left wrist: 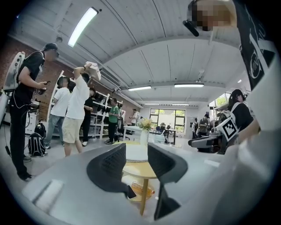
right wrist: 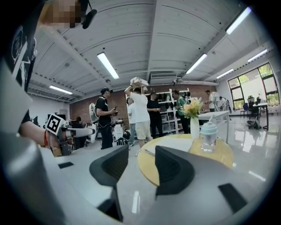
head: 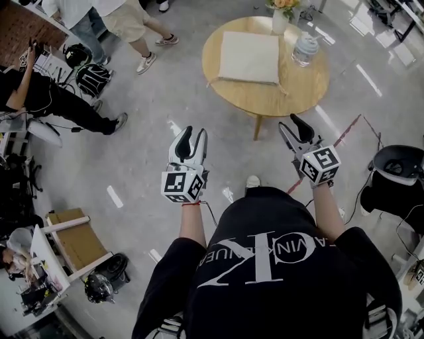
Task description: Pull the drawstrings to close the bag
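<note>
The bag, a flat pale cloth square, lies on the round wooden surface at 12 o'clock from the person. Its drawstrings at the near corners are thin and hard to follow. A capped clear bottle stands at the bag's 3 o'clock. A vase of flowers at its 1 o'clock is cut off by the head view's top edge. Both grippers hang short of the surface, well apart from the bag: the left gripper at the surface's 7 o'clock, the right gripper at its 5 o'clock. Each has its jaws spread and grips nothing. Only the left gripper view looks under the surface, where an orange thing lies on the floor, too blurred to name. In the right gripper view the bag cannot be picked out.
</note>
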`<state>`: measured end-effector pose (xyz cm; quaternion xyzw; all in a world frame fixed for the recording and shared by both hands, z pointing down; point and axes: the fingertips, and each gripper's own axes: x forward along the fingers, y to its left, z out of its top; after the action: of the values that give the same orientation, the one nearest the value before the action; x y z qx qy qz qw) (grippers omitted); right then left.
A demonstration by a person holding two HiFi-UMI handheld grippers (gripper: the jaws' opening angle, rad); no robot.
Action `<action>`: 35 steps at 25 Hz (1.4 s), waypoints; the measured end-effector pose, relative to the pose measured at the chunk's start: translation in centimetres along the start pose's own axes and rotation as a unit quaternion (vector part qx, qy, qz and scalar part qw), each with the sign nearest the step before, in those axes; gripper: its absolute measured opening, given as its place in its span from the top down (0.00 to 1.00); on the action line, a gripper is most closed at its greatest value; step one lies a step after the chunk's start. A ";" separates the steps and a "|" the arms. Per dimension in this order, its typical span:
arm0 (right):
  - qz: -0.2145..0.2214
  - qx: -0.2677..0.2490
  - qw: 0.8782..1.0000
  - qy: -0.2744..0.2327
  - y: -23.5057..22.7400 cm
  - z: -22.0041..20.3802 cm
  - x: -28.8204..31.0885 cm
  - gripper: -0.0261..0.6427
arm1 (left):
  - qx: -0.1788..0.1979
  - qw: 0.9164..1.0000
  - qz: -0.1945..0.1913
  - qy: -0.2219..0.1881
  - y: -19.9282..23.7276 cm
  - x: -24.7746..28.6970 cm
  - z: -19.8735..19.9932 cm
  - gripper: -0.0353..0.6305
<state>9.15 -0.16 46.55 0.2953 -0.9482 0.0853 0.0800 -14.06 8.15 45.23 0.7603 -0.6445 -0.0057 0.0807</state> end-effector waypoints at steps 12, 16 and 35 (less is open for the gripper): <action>0.003 -0.003 1.000 0.013 -4.8 0.3 4.0 0.73 | 0.017 0.999 -0.030 0.003 0.9 8.4 1.3 0.72; -0.001 0.002 1.000 0.019 -5.8 0.1 4.5 0.73 | 0.019 0.999 -0.037 0.006 0.8 9.8 1.5 0.71; -0.028 0.028 0.996 0.086 -9.8 -3.3 11.1 0.73 | 0.032 0.992 -0.077 0.093 5.8 16.9 -2.8 0.70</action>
<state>6.11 -13.53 53.11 0.3151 -0.9267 0.1342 0.1550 -16.56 -9.06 50.32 0.8071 -0.5736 0.0792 0.1155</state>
